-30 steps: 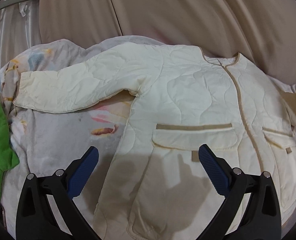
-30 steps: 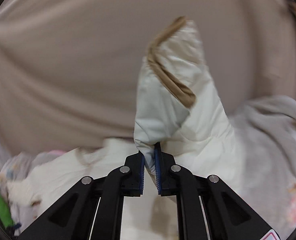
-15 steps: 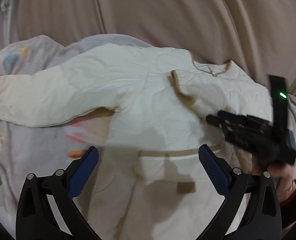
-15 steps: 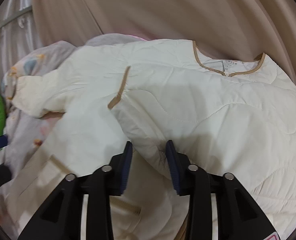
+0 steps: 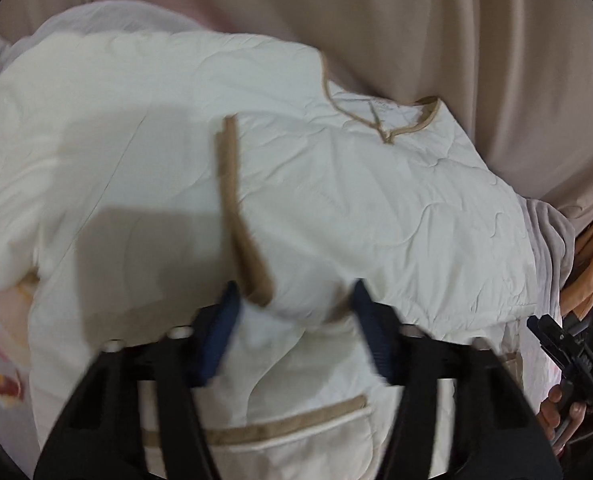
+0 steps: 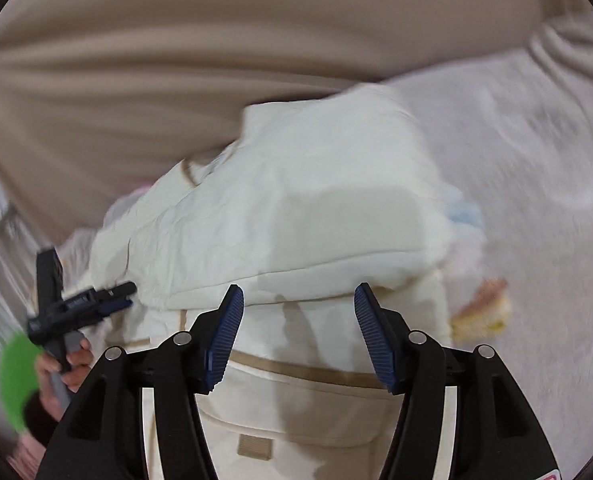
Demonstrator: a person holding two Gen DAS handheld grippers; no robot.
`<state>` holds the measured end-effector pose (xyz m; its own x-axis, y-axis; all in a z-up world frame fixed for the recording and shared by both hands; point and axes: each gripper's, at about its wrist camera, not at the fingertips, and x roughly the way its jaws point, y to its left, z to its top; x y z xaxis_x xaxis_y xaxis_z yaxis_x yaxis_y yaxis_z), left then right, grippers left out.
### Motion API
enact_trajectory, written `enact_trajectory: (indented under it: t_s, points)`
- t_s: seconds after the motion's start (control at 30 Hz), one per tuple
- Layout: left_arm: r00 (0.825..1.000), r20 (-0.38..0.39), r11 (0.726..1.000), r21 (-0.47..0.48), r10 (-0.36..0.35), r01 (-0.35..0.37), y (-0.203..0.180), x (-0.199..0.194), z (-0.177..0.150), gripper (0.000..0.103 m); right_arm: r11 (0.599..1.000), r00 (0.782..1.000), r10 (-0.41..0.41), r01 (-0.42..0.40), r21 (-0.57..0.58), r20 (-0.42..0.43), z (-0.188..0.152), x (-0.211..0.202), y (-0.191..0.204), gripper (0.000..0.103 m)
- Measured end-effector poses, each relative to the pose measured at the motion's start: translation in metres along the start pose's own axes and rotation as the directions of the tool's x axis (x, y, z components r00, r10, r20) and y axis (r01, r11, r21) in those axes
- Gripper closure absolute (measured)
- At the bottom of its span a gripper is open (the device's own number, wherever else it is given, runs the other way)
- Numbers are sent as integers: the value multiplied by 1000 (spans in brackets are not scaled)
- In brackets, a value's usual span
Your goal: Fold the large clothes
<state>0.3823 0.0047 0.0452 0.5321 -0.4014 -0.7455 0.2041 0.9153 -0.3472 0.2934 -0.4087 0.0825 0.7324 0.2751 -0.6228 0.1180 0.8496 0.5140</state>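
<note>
Both my views motion-blurred, fisheye-bent with dark corners; soft indoor light, my shadows falling on the cream jacket [image 5: 376, 208].

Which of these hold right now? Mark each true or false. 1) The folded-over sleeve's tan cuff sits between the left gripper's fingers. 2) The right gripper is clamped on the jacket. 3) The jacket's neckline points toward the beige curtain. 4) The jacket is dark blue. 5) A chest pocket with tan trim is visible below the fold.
1) True. The tan cuff of the sleeve lies between the closing jaws of the left gripper.
2) False. The right gripper has nothing between its jaws, which are opening above the jacket.
3) True. The neckline lies nearest the beige curtain.
4) False. It is cream-white with tan trim.
5) True. The pocket shows below the fold.
</note>
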Motion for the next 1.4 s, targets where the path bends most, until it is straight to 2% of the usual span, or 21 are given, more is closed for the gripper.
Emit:
enact_trajectory:
  t_s: [0.03, 0.07, 0.13, 0.2, 0.23, 0.33, 0.37, 0.4, 0.43, 0.5, 0.57, 0.7, 0.83, 0.9, 0.97, 1.03, 1.07, 1.13, 1.23, 1.33, 1.4]
  points:
    - [1000, 14, 1000, 12, 13, -14, -4, -1, 5, 75, 1000, 1000, 10, -10, 28, -2, 2, 4, -7, 45]
    - [999, 30, 1000, 22, 18, -19, -7, -4, 10, 86, 998, 1000, 22, -21, 61, -9, 6, 9, -13, 45]
    - [997, 79, 999, 46, 21, -25, -13, -15, 22, 92, 993, 999, 32, -30, 118, -12, 15, 21, -17, 54]
    - [987, 156, 997, 63, 42, -53, -15, -33, 35, 94, 992, 999, 24, -27, 124, 26, 22, 24, -9, 90]
    - [981, 189, 996, 67, 46, -59, -14, -41, 40, 94, 994, 997, 45, -52, 101, 67, 25, 20, 1, 93]
    - [959, 274, 994, 59, 69, -88, -6, -60, 53, 94, 995, 975, 97, -90, -42, 202, 23, 2, 38, 94]
    - [956, 279, 992, 57, 91, -111, -1, -57, 54, 93, 994, 972, 93, -77, -81, 216, 22, 3, 45, 95]
    - [957, 266, 989, 60, 116, -136, 4, -48, 53, 93, 993, 978, 64, -44, -106, 197, 23, 16, 50, 96]
    - [960, 238, 984, 63, 145, -165, 9, -34, 51, 93, 993, 990, 3, 14, -120, 138, 21, 35, 49, 96]
    - [970, 145, 975, 75, 196, -208, 21, 5, 40, 93, 985, 992, -120, 122, -121, 23, 15, 71, 37, 98]
    - [968, 120, 969, 82, 222, -233, 28, 27, 26, 92, 989, 993, -121, 118, -91, -20, 9, 82, 29, 99]
    - [960, 153, 963, 102, 233, -250, 23, 26, 26, 91, 982, 990, -140, 140, -130, 14, 7, 53, 42, 98]
    - [954, 171, 957, 108, 248, -268, 18, 31, 25, 90, 973, 978, -132, 159, -168, 160, 14, 11, 63, 96]
    - [945, 182, 948, 118, 272, -296, 15, 33, 22, 90, 963, 972, -148, 184, -197, 183, 27, 11, 73, 94]
    - [938, 188, 939, 131, 290, -317, 10, 33, 18, 89, 947, 967, -201, 233, -222, 159, 36, 31, 73, 94]
    - [937, 190, 939, 131, 292, -319, 13, 28, 14, 88, 919, 950, -295, 311, -243, 101, 40, 55, 59, 94]
    - [939, 190, 941, 126, 288, -314, 14, 27, 13, 86, 908, 941, -336, 337, -249, 48, 38, 74, 48, 100]
    - [942, 189, 946, 118, 276, -301, 17, 26, 13, 85, 915, 941, -334, 337, -222, 51, 32, 81, 37, 103]
    - [941, 193, 946, 118, 276, -302, 16, 28, 13, 85, 941, 960, -259, 275, -197, 105, 28, 62, 43, 98]
    - [937, 206, 943, 118, 283, -311, 17, 25, 11, 84, 904, 939, -337, 343, -253, 68, 22, 82, 41, 102]
    - [935, 210, 947, 92, 285, -309, 21, 12, 7, 73, 885, 926, -369, 377, -272, 81, 18, 83, 47, 103]
